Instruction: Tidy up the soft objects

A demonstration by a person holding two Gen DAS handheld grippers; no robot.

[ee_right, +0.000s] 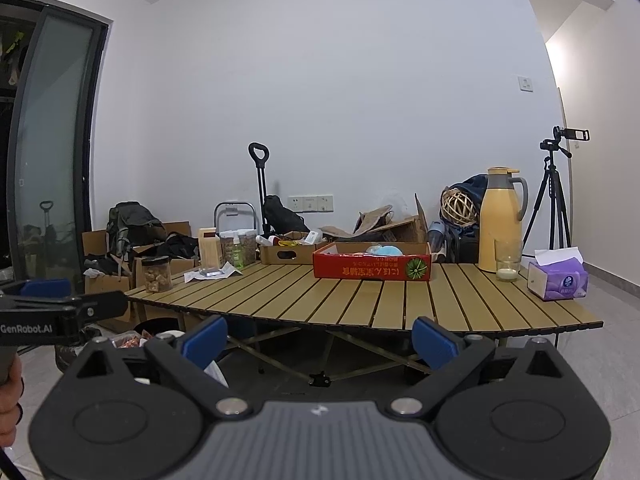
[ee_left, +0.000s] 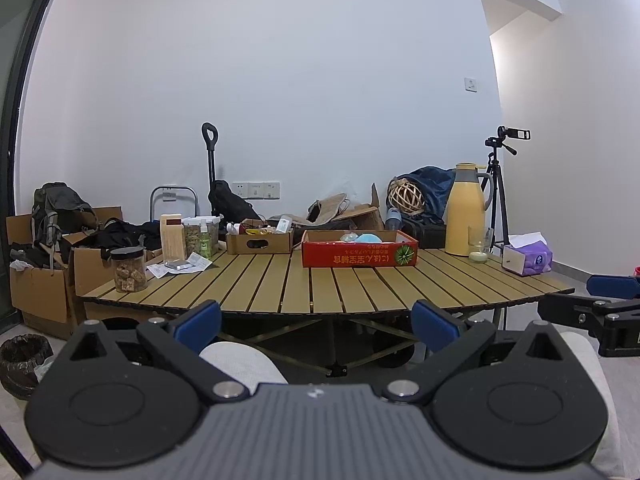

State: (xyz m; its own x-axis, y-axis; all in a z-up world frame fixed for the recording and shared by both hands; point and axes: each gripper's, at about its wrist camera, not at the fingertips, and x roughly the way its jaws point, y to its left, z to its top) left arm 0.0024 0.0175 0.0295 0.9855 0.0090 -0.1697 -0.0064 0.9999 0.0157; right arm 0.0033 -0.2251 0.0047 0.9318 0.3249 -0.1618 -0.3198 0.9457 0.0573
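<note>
A red cardboard box (ee_left: 359, 255) (ee_right: 372, 267) stands on the slatted wooden table (ee_left: 304, 286) (ee_right: 360, 300), well ahead of both grippers. Pale blue soft items (ee_left: 362, 237) (ee_right: 384, 249) poke above its rim. My left gripper (ee_left: 316, 322) hangs open before the table's near edge, with nothing between its blue pads. My right gripper (ee_right: 320, 340) is open too and holds nothing; in the left wrist view its finger (ee_left: 614, 286) shows at the right edge. In the right wrist view the left gripper's blue pad (ee_right: 46, 288) appears at the left.
On the table stand a yellow thermos (ee_left: 466, 210), a glass (ee_left: 479, 245), a purple tissue pack (ee_left: 528, 258), jars (ee_left: 128, 270) and a small cardboard tray (ee_left: 259, 241). Boxes and a backpack (ee_left: 60, 208) fill the floor at left; a tripod (ee_left: 498, 196) stands at right.
</note>
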